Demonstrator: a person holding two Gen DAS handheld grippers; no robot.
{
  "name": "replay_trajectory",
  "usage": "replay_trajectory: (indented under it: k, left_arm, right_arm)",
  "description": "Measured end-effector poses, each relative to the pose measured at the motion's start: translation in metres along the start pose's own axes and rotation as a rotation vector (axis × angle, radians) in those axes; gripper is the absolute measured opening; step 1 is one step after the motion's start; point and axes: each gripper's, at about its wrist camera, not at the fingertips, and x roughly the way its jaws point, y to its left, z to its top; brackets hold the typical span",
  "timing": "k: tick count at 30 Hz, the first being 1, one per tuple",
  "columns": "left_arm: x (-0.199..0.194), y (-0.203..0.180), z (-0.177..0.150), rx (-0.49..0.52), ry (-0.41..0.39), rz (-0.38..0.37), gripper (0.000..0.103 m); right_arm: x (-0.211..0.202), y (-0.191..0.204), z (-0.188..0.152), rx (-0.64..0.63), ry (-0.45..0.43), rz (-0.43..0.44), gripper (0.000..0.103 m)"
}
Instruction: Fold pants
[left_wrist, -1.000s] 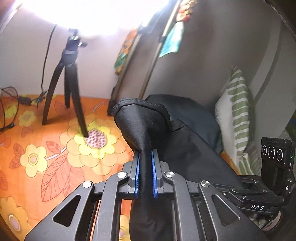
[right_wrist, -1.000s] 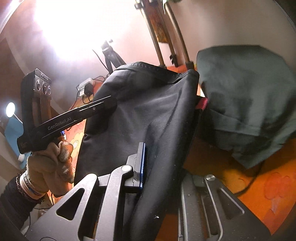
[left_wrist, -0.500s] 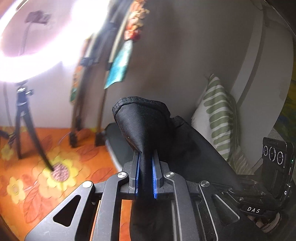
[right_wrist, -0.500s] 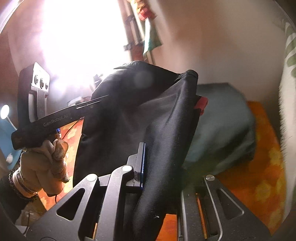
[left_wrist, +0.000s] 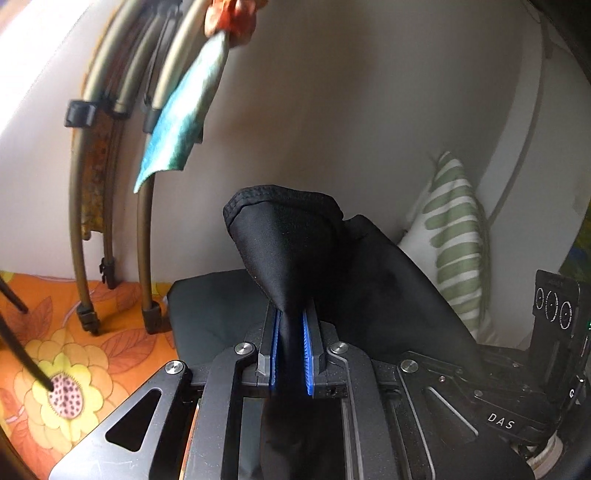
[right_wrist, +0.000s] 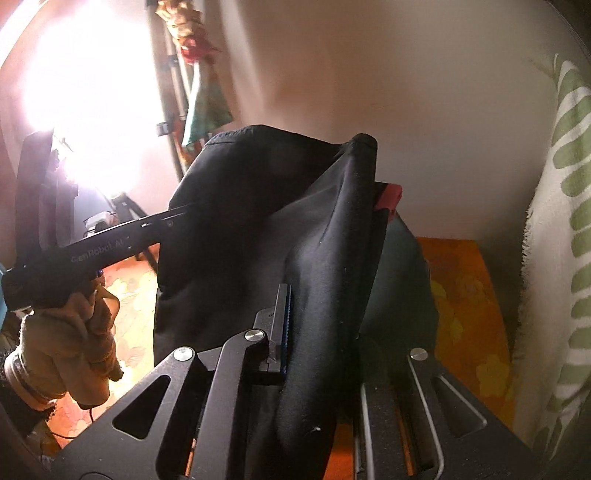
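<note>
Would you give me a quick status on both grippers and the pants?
Left gripper and right gripper both shut on black pants. Pants held up off bedspread. Nothing blocking.

Pale wall; orange floral sheet; green-striped pillow; bright lamp glare; leaning poles.

Both wrist cameras look forward along their jaws, close behind the black pants, sharing the striped pillow.
</note>
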Motion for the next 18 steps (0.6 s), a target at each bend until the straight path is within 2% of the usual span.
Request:
replay_trajectory:
  k: [5,12,18]
  left_arm:
    - [0.033,0.009,-0.003,-0.003,0.019,0.045,0.009]
    - [0.076,0.025,-0.012,-0.034,0.079,0.093,0.009]
    - [0.084,0.023,-0.014,-0.017,0.078,0.22,0.028]
  right_arm:
    - [0.031,-0.02,0.002,0.029,0.023,0.024,0.011]
    - [0.066,-0.05,-0.014,0.068,0.078,0.029,0.012]
    - [0.068,-0.063,-0.024,0.127,0.097,0.007,0.024]
